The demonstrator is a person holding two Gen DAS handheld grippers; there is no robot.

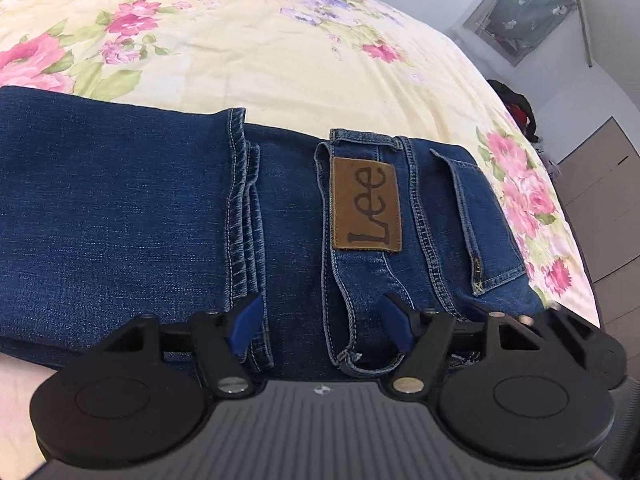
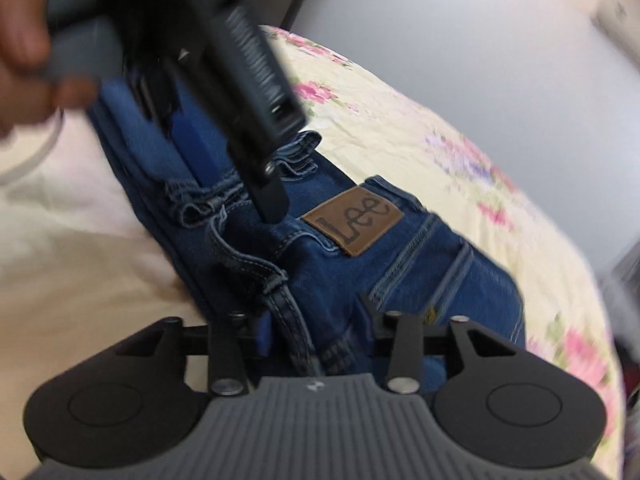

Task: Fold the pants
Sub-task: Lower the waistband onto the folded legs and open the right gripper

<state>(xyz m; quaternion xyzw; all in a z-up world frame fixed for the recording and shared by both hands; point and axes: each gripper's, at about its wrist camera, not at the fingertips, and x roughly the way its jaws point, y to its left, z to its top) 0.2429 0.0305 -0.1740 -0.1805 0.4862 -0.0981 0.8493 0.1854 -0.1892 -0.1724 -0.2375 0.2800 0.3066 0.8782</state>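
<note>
One pair of dark blue jeans point(image 1: 120, 208) lies folded on a bed, on a pale yellow bedsheet point(image 1: 248, 52) printed with pink and purple flowers. In the left wrist view the long axis of the folded bundle runs left to right: the waistband end with its one brown leather Lee patch point(image 1: 366, 204) and one back pocket point(image 1: 484, 220) points right, and the leg hems point(image 1: 240, 216) are doubled back on top, their stitched edges stopping just left of the patch. The left gripper point(image 1: 320, 320) hovers at the near edge of the denim, its two blue-padded fingers point(image 1: 248, 328) spread wide with a belt loop point(image 1: 352, 344) lying between them, neither pad pressing on it. The right gripper point(image 2: 316, 328) sits at the waistband corner, fingers apart over the cloth; the view is blurred, so whether a pad touches the denim cannot be told. A hand point(image 2: 24, 48) holds the left gripper's handle in the right wrist view
</note>
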